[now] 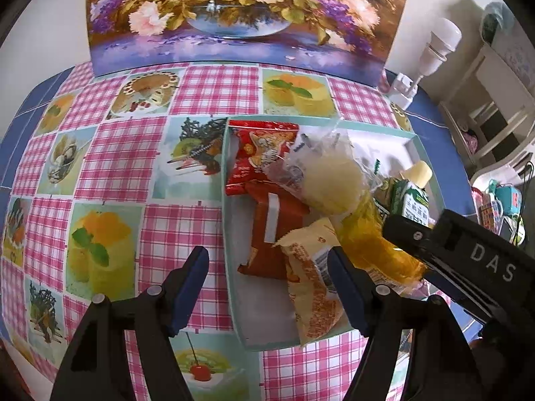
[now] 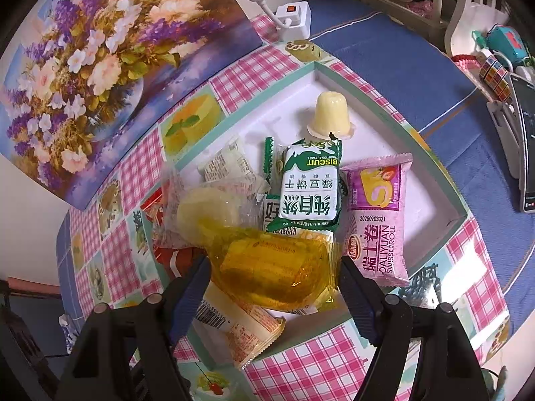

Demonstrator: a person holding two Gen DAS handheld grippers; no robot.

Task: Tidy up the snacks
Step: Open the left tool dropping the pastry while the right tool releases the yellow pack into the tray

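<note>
Two grippers here: our left gripper (image 1: 267, 287) hangs wide and empty over the worktop (image 1: 110, 153), while our right gripper (image 2: 274, 274) straddles the yellow packet (image 2: 274, 267) in the tray (image 2: 431, 157), apparently not clamped yet. Snacks are piled loosely, so closing could snag the orange wrapper (image 2: 247, 330) underneath. Tray's far corner has room.

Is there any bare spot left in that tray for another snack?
Yes: the tray's white far corner beyond the jelly cup, right of the pink Swiss roll. The near left side is crowded around the yellow packet.
</note>
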